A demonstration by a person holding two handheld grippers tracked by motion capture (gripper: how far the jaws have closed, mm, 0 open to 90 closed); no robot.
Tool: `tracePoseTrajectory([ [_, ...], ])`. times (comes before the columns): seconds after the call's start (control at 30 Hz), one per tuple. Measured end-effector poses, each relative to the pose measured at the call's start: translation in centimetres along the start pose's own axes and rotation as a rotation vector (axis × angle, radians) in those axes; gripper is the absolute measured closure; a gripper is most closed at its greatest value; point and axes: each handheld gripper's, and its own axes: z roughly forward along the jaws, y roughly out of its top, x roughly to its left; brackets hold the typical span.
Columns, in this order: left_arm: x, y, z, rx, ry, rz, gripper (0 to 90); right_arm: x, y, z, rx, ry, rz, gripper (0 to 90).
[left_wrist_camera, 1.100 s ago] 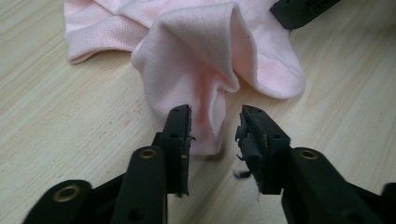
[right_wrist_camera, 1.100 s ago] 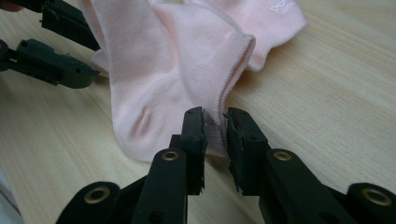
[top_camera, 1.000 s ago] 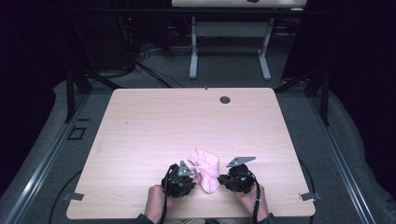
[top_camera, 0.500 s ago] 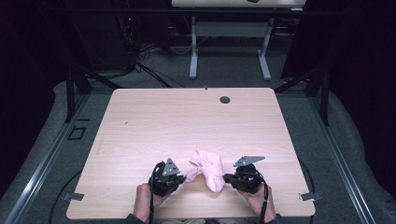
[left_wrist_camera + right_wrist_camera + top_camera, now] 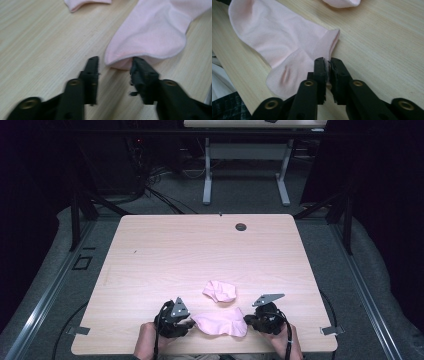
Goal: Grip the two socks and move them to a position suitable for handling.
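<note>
From the high view, a pink sock [image 5: 221, 322] lay flat near the table's [image 5: 165, 255] front edge, second sock [image 5: 219, 290] just behind it, lots of bare wood beyond. Left gripper view: left gripper [image 5: 113, 65] was spread open, one jaw touching the sock's rounded end. Right gripper view: right gripper [image 5: 329, 65] was pinched tight on the sock's cuff edge.

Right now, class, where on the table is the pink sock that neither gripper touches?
In the high view, the loose pink sock lies near the table's front edge, just beyond the stretched sock between the grippers.
</note>
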Motion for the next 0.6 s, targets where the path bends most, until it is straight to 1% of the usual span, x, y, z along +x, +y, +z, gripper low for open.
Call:
tracePoseTrajectory([
  [0.03,0.3,0.0,-0.4,-0.017,-0.001,-0.034,51.4,0.0,0.0,-0.1,-0.014,0.011,0.008,77.8],
  [0.07,0.5,0.1,-0.8,-0.03,0.007,-0.069,48.5,0.0,0.2,-0.3,-0.01,0.018,0.007,74.8],
  [0.1,0.8,0.2,-1.1,-0.04,0.0,-0.101,46.2,-0.1,0.3,-0.5,-0.016,0.02,0.007,73.4],
  [0.13,0.9,0.3,-1.4,-0.046,0.008,-0.14,46.2,-0.1,0.4,-0.7,-0.03,0.023,0.017,72.7],
  [0.17,1.0,0.4,-1.7,-0.046,0.017,-0.161,45.0,-0.1,0.5,-0.8,-0.037,0.023,0.019,70.8],
  [0.23,1.0,0.8,-1.8,-0.038,0.038,-0.206,44.8,-0.2,0.7,-0.9,-0.05,0.016,0.028,68.9],
  [0.27,0.9,1.0,-1.7,-0.037,0.039,-0.221,43.5,-0.1,0.9,-0.7,-0.051,0.003,0.029,66.5],
  [0.3,0.8,1.3,-1.4,-0.028,0.03,-0.24,43.5,-0.1,0.9,-0.7,-0.051,0.003,0.029,66.5],
  [0.33,0.8,1.5,-1.1,-0.02,0.03,-0.258,42.9,0.0,0.9,-0.5,-0.046,-0.006,0.028,65.8],
  [0.37,0.7,1.6,-0.7,-0.022,0.02,-0.272,41.8,0.2,0.9,-0.2,-0.036,-0.008,0.025,64.6],
  [0.4,0.6,1.8,-0.3,-0.009,0.013,-0.284,42.4,0.4,0.9,0.1,-0.045,-0.008,0.034,64.5],
  [0.5,0.3,2.0,1.1,0.022,-0.004,-0.298,42.4,0.8,0.8,0.8,-0.058,-0.041,0.018,65.3],
  [0.57,0.3,2.0,1.6,0.048,-0.009,-0.296,42.1,1.1,0.7,1.1,-0.058,-0.044,0.023,66.1],
  [0.6,0.2,1.9,1.8,0.058,-0.004,-0.289,42.4,1.1,0.7,1.3,-0.053,-0.051,0.014,66.3],
])
